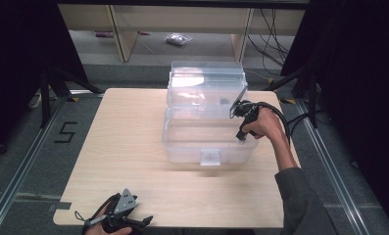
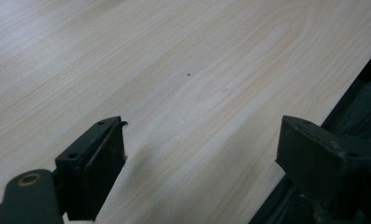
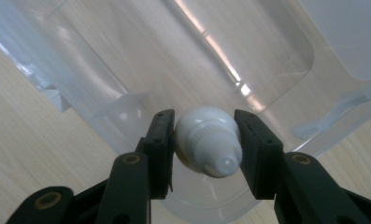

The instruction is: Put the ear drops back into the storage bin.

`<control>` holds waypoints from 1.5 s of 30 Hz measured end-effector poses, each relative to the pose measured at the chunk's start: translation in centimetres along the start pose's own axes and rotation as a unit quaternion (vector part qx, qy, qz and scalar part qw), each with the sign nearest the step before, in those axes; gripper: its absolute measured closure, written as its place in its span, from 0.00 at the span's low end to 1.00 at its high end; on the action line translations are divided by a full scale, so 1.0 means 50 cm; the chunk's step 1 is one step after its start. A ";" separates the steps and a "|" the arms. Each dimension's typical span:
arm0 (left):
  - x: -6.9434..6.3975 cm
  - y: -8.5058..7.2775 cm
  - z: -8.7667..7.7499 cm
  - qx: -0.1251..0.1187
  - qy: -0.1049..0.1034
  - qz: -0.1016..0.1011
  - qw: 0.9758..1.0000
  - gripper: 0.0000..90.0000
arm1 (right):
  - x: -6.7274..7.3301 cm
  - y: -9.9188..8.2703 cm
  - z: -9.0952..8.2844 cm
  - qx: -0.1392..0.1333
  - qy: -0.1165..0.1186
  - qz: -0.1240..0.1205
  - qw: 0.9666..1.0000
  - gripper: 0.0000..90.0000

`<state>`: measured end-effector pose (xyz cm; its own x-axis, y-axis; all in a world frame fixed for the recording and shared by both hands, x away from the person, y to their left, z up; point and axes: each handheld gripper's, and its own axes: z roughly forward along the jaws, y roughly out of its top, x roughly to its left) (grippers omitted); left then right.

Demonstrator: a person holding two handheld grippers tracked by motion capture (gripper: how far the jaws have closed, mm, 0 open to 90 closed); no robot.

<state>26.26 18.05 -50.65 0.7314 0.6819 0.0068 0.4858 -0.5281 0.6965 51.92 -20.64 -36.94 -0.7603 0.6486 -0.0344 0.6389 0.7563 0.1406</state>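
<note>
- Right gripper [image 3: 205, 140]: jaws pinch a white bottle [image 3: 206, 140] between the pads, one jaw on each side. Bottle is rounded, with a ribbed collar and a small nozzle end that points toward the camera in the right gripper view.
- In the high view the right gripper [image 1: 240, 138] points steeply down at about 3 o'clock of the table, over the right end of the clear plastic bin [image 1: 182, 147]. The person's right hand [image 1: 263, 122] wraps its handle, and a black cable loops off behind the wrist.
- Bottle position: held above the open bin, near its right wall. Right gripper view shows the bin's transparent floor and curved walls [image 3: 127, 70] directly behind the bottle. Cannot tell whether the bottle touches the bin.
- Bin: transparent, sits at table centre, slightly toward 12 o'clock. Its hinged lid [image 1: 206, 81] stands open, upright along the 12 o'clock edge. A latch tab [image 1: 210, 157] shows on the 6 o'clock wall.
- Left gripper [image 1: 144, 223]: near the table's 7 o'clock corner, held low in the left hand [image 1: 106, 226], grey three-cornered plate on top.
- Left gripper view: jaws spread wide, nothing between them, bare pale wooden table [image 2: 183, 70] beneath.
- The two grippers are well apart.
</note>
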 end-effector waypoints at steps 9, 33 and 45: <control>0.000 0.000 0.000 0.003 0.000 0.003 1.000 0.17 | -0.009 0.003 0.040 0.018 -0.004 0.012 1.000 0.67; 0.000 0.000 0.000 0.003 -0.001 0.002 1.000 0.17 | -0.018 0.012 0.092 0.042 0.000 0.035 0.999 0.67; 0.000 0.001 0.000 0.003 -0.001 0.003 1.000 0.17 | -0.012 0.013 0.111 0.043 0.008 0.053 0.998 0.67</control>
<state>26.26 18.05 -50.61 0.7356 0.6773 0.0105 0.4834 -0.5357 0.6923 53.47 -20.05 -42.34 -0.6885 0.7252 -0.0086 0.7237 0.6878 0.0563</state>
